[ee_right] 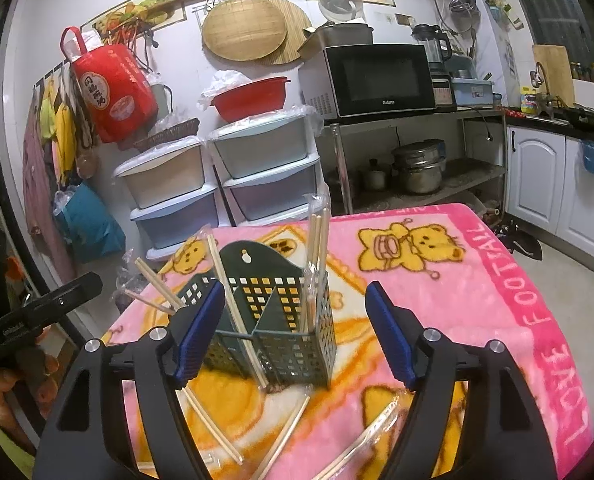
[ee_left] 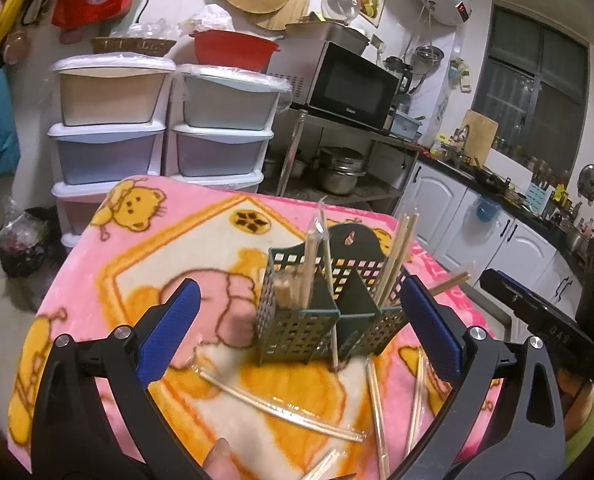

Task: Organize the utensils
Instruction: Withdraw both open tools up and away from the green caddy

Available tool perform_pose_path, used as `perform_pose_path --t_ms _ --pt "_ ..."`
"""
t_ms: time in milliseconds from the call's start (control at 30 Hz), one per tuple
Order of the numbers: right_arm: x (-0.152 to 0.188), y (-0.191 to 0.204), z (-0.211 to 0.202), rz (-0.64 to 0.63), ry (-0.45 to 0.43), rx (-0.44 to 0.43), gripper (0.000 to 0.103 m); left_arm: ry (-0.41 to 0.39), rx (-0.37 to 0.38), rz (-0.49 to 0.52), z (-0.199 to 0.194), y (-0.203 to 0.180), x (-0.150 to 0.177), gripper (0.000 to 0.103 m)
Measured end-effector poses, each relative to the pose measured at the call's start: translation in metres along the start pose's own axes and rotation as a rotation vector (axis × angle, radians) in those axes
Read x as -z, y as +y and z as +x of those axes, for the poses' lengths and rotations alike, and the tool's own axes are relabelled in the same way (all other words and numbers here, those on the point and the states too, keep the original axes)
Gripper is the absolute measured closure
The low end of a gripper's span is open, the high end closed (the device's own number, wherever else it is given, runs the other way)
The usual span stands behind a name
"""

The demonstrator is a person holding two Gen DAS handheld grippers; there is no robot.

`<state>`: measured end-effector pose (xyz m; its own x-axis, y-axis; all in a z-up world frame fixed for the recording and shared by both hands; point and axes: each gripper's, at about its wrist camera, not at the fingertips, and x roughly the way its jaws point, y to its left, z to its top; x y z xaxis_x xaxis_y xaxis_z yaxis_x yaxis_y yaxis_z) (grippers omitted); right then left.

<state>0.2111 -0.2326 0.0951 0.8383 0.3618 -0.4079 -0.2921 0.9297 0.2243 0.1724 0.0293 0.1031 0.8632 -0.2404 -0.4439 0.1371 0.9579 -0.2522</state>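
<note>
A dark green perforated utensil holder [ee_left: 329,320] [ee_right: 281,344] with divided compartments stands on a table under a pink bear-print blanket [ee_left: 145,264] [ee_right: 457,280]. Wrapped wooden chopsticks [ee_left: 397,256] [ee_right: 317,240] lean upright in its compartments. More chopstick pairs [ee_left: 281,404] [ee_right: 285,436] lie loose on the blanket in front of the holder. My left gripper [ee_left: 300,286] is open, with its blue pads wide on either side of the holder and short of it. My right gripper [ee_right: 295,287] is open too, facing the holder, with nothing between its pads.
Stacked plastic drawers [ee_left: 109,128] [ee_right: 257,168] stand beyond the table's far edge. A microwave [ee_left: 349,84] [ee_right: 381,76] sits on a metal rack with pots [ee_right: 417,168]. White cabinets [ee_right: 569,192] line the right. A person's fingertip [ee_left: 221,460] shows at the bottom.
</note>
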Motion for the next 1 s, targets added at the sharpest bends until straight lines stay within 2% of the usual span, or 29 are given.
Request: perform_pose_path --t_ms 167,633,1000 --pt "0.005 0.0 -0.002 -0.005 0.014 -0.004 0.033 0.014 -0.016 0.014 -0.004 0.0 0.01 0.011" --pt "0.022 -0.002 -0.004 -0.006 0.057 -0.01 0.033 0.072 0.002 0.07 -0.002 -0.01 0.038 0.011" --pt "0.04 -0.004 0.002 -0.037 0.128 -0.001 0.033 0.145 0.004 0.117 0.009 -0.016 0.066 0.011"
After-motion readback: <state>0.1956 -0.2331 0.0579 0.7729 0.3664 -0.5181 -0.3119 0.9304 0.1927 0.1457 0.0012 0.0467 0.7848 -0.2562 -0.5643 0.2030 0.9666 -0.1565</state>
